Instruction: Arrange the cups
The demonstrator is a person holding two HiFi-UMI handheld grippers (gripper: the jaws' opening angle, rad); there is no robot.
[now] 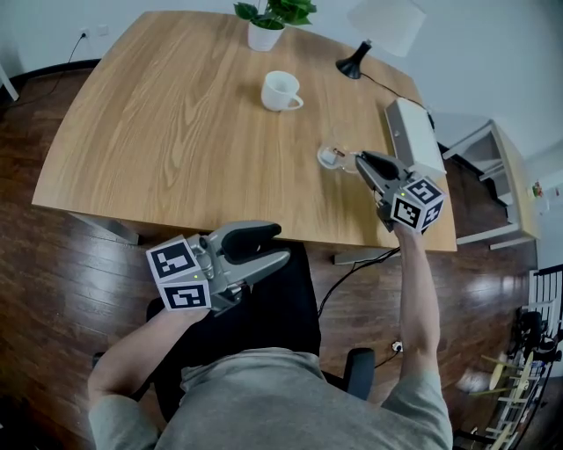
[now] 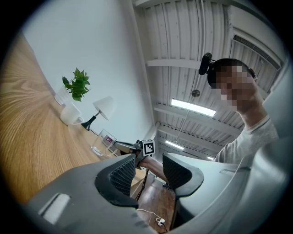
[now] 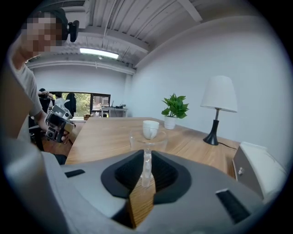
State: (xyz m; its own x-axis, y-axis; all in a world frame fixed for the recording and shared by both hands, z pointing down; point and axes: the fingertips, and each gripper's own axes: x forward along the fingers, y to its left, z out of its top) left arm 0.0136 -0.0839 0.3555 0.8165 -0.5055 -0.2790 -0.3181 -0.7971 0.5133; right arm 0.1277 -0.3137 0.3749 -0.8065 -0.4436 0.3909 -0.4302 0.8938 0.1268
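The glass cup (image 1: 332,157) stood on the wooden table (image 1: 167,132), right at the tips of the right gripper (image 1: 361,162). The jaws of this gripper were closed on the near wall of the cup, with only the thin glass between them. Further ahead of the tips stood a white cup (image 1: 281,90), well apart from the glass one, and beyond it a potted plant (image 1: 268,22). A lamp (image 3: 217,106) was ahead to the right. The left gripper (image 1: 274,243) was off the table edge, far from both cups, with its jaws wide and nothing between them.

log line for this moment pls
right gripper: shut on glass cup wall | left gripper: open, empty, off the table | white mug: upright on table
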